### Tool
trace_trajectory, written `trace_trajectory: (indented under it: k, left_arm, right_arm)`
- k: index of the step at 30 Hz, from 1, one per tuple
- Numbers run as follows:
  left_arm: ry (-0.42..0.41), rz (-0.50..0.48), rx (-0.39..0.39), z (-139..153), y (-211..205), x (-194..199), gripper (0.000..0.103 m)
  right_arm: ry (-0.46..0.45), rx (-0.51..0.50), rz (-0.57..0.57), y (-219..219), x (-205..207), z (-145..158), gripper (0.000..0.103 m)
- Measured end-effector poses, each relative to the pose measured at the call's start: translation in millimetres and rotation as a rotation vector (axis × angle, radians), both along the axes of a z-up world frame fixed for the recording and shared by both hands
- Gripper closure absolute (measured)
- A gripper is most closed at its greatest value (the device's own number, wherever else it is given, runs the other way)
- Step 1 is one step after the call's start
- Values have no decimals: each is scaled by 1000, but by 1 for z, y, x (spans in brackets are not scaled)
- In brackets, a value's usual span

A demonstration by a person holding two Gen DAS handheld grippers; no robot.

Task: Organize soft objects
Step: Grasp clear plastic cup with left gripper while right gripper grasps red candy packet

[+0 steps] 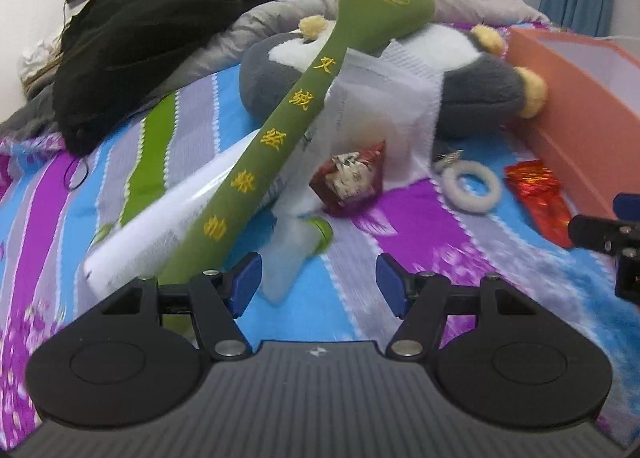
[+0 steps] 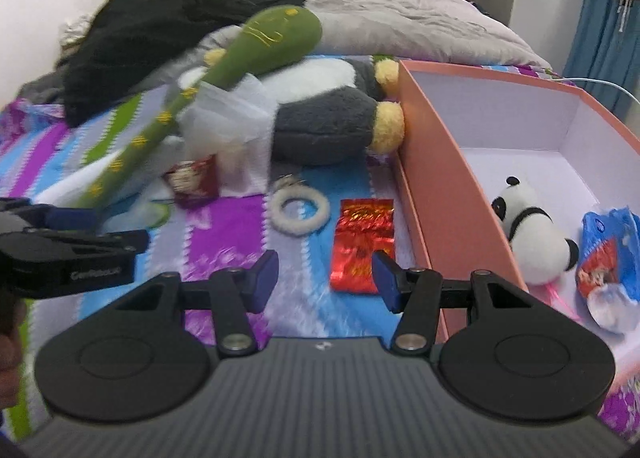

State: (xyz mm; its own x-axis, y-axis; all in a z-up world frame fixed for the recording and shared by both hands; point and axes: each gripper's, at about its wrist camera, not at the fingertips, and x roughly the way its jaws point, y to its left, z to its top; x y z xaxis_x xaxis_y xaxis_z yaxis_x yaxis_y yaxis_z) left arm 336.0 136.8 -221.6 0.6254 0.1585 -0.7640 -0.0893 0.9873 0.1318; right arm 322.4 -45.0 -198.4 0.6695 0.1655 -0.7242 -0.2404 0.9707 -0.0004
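Hovering over the striped bedspread (image 2: 224, 234), the left gripper (image 1: 318, 284) and right gripper (image 2: 325, 278) both stand wide and hold nothing. Just past the right one lies a red foil packet (image 2: 362, 244), beside a white fuzzy ring (image 2: 299, 210). Along the bed's right edge sits the orange box (image 2: 444, 178) (a small panda (image 2: 532, 234) already inside). Further back, a green plush mallet (image 1: 280, 134) leans across a grey plush toy (image 1: 476, 98).

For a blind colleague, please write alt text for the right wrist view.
The open right gripper hovers empty over a striped bedspread, above a shiny red foil packet. At right, a pink cardboard box holds a small plush panda; behind lie a long green plush mallet and a white fuzzy ring.
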Motion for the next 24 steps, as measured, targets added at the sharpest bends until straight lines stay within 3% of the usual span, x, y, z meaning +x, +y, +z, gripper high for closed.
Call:
trace_trajectory:
  k: [3, 11, 16, 24]
  left_arm:
    - [9, -7, 48, -12, 3, 17, 35]
    - [76, -43, 81, -30, 4, 40, 42]
    - [109, -27, 61, -31, 12, 50, 48]
    - [97, 5, 17, -34, 23, 56, 64]
  right_arm:
    - [9, -43, -25, 7, 21, -14, 48]
    - [45, -148, -57, 23, 57, -34, 49]
    - [67, -196, -78, 32, 72, -40, 49]
    - [67, -299, -48, 45, 86, -61, 51]
